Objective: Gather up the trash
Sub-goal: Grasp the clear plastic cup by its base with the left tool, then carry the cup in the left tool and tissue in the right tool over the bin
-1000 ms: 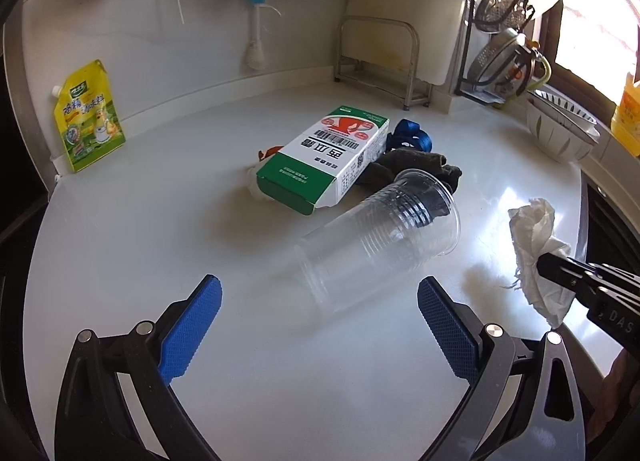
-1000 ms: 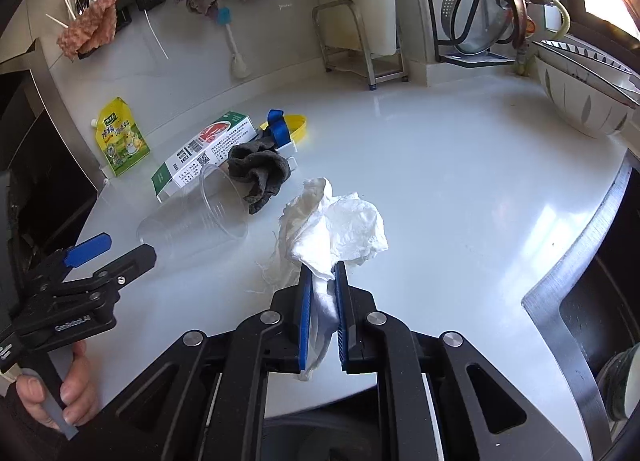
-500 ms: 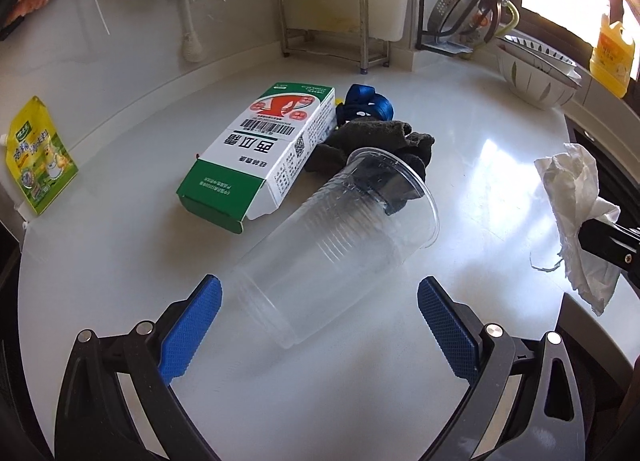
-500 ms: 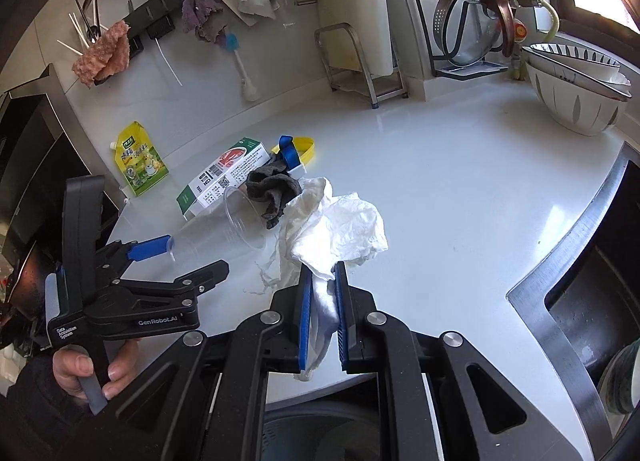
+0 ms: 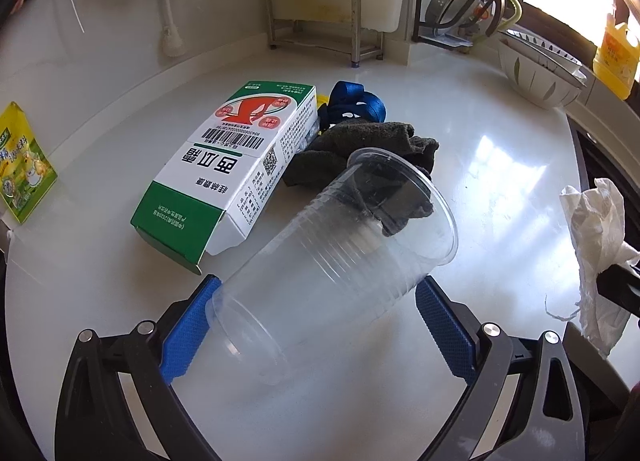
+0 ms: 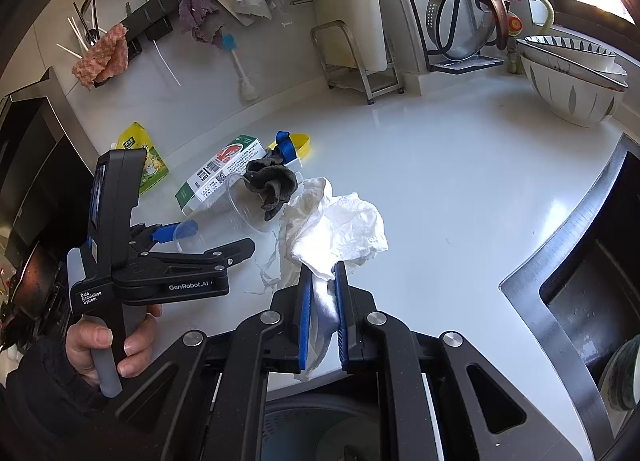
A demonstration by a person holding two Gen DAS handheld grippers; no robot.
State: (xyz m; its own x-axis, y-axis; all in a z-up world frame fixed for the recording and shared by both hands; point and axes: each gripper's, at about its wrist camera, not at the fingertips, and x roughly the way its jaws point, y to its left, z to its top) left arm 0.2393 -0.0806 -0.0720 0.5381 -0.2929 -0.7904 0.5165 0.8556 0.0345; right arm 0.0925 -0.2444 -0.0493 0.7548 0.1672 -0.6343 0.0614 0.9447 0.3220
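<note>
Left wrist view: the left claw (image 5: pixel 316 325) stands wide apart with a clear plastic cup (image 5: pixel 336 261) lying on its side between the two blue pads (image 5: pixel 188 333). The cup's closed base sits nearest the claw, close against the left pad, while the right pad stands just beside the cup's wall with a little gap; I cannot tell whether either pad truly touches. The cup is thin and slippery, so I judge that a squeeze near the tapered base could make it pop forward out of the pads, or crush and spring sideways. Because it lies slantwise across the claw, the pads would meet it unevenly, which could roll it on the white table (image 5: pixel 480 149).

Beyond the claw, the cup's open mouth rests against a dark crumpled cloth (image 5: pixel 372 141), part of which seems to sit inside the rim. Lifting the cup may drag the cloth along or spill it back. A green and white carton (image 5: pixel 228 169) lies just left of the cup, near enough that a push could shove it. A blue strap (image 5: pixel 352 101) lies behind the cloth.

In the right wrist view, the right claw (image 6: pixel 323 313) is clamped narrowly on a crumpled white tissue (image 6: pixel 340 225), held above the table edge. Loose shreds hang from it and could tear off. A yellow pouch (image 5: pixel 20 165) leans on the wall far left
</note>
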